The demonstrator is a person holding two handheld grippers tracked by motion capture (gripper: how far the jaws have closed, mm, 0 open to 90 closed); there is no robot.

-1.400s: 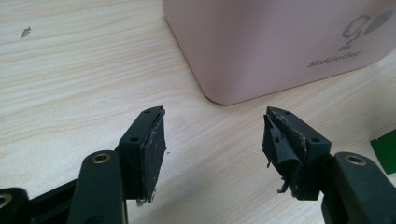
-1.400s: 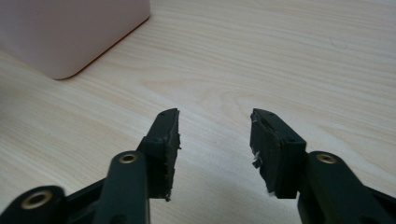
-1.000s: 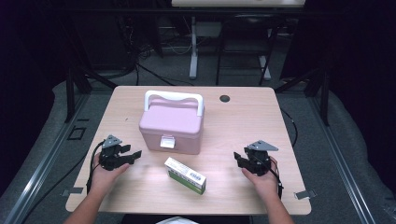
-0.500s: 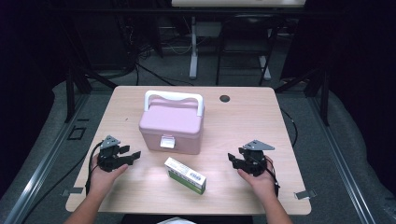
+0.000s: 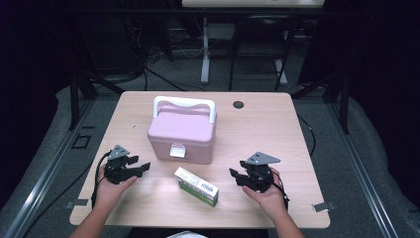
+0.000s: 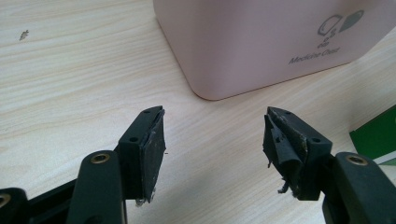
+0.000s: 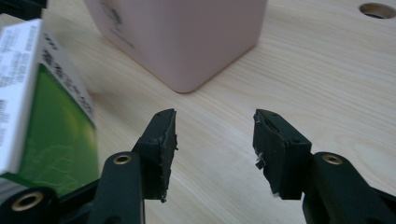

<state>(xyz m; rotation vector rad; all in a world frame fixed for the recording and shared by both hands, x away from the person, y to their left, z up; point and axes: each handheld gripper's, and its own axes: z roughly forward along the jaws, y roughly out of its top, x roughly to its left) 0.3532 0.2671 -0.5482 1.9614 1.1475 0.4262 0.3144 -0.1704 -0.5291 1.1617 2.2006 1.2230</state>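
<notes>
A pink medicine chest (image 5: 182, 131) with a white handle stands shut in the middle of the wooden table (image 5: 277, 129). A green and white carton (image 5: 196, 186) lies flat in front of it. My left gripper (image 5: 144, 167) rests left of the chest, open, with bare table between its pads (image 6: 212, 140) and the chest's corner (image 6: 266, 42) ahead. My right gripper (image 5: 234, 174) sits just right of the carton, pointing left. Its jaws have just been closing a little but stand open with nothing between them (image 7: 215, 140). The carton (image 7: 42, 107) is close at its left and the chest (image 7: 187, 37) is beyond.
A round cable hole (image 5: 238, 104) sits in the table behind the chest, toward the right. Dark floor with cables and stand legs surrounds the table. The carton's green edge (image 6: 376, 137) shows at the right of the left gripper view.
My right gripper has moved left along the table, closer to the carton. The left gripper, the chest and the carton have stayed put.
</notes>
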